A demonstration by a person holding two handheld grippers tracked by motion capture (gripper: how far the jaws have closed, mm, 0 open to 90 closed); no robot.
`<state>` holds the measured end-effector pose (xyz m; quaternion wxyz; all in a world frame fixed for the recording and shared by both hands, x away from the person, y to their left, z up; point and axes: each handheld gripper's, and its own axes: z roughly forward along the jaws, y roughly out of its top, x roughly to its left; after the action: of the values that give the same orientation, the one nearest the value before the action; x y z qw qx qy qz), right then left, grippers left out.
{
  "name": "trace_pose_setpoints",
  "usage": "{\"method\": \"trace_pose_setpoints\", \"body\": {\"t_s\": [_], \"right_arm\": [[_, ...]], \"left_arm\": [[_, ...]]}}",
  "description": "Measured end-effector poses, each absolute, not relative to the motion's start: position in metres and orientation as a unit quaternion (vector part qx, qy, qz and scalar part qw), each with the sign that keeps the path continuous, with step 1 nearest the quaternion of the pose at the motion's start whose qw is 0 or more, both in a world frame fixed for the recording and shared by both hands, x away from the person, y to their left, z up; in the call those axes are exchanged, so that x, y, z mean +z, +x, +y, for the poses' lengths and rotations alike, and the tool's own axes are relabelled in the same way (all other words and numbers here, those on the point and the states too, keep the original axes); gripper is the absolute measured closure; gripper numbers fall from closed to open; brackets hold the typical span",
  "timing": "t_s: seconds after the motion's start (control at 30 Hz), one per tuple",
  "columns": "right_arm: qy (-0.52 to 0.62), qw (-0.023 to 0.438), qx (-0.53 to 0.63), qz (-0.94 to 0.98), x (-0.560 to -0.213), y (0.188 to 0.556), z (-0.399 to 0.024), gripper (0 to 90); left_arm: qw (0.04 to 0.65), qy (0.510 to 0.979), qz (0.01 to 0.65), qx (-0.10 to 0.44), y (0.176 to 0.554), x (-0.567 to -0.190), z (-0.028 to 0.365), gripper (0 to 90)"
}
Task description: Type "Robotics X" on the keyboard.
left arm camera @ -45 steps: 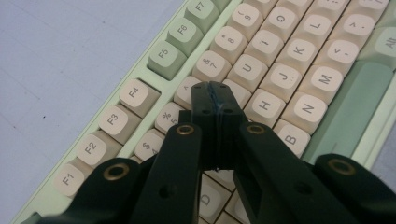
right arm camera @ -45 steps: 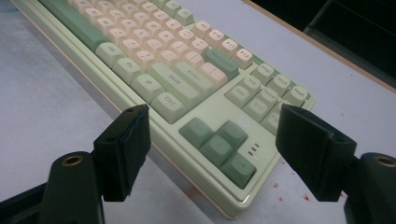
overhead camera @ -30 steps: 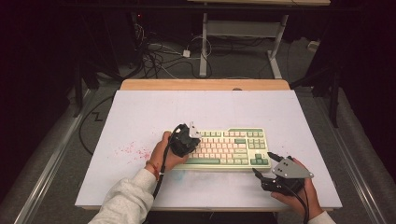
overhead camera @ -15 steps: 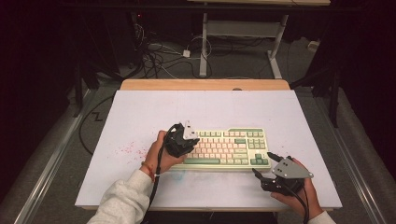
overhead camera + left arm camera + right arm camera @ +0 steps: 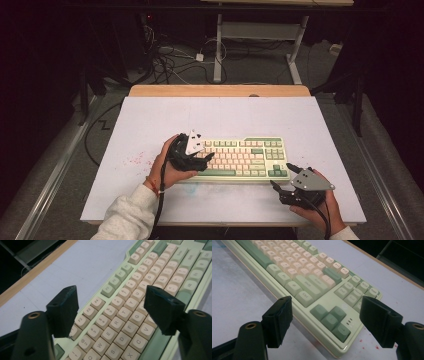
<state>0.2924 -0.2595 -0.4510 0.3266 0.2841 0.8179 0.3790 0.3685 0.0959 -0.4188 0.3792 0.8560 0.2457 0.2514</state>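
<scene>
A pale green keyboard (image 5: 245, 156) with cream and green keys lies on the white table top (image 5: 225, 117). My left gripper (image 5: 206, 164) hovers over the keyboard's left end. Its jaws have just been opening and now stand wide apart, with nothing gripped. In the left gripper view, my left gripper (image 5: 111, 293) has the letter and number rows of the keyboard (image 5: 130, 305) below its jaws. My right gripper (image 5: 281, 175) rests near the keyboard's front right corner and is open. In the right gripper view, my right gripper (image 5: 327, 302) frames the arrow keys of the keyboard (image 5: 312, 282).
Red specks (image 5: 135, 160) mark the table left of the keyboard. A wooden strip (image 5: 220, 90) runs along the table's far edge. Beyond it, cables (image 5: 175, 55) and a white desk frame (image 5: 218, 45) stand on the floor.
The left gripper's jaws went from shut to wide open, and that hand drew back slightly to the left over the keyboard's left end. The right gripper has kept still.
</scene>
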Motion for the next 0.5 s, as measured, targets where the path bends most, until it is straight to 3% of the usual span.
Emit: {"method": "trace_pose_setpoints", "body": {"t_s": [0.1, 0.5], "right_arm": [[0.285, 0.326, 0.379, 0.818, -0.451, 0.292, -0.260, 26.8], [0.285, 0.326, 0.379, 0.818, -0.451, 0.292, -0.260, 26.7]], "left_arm": [[0.384, 0.853, 0.246, 0.253, 0.364, -0.421, 0.099, 19.7], [0.376, 0.852, 0.225, 0.285, 0.340, -0.431, 0.117, 18.7]]}}
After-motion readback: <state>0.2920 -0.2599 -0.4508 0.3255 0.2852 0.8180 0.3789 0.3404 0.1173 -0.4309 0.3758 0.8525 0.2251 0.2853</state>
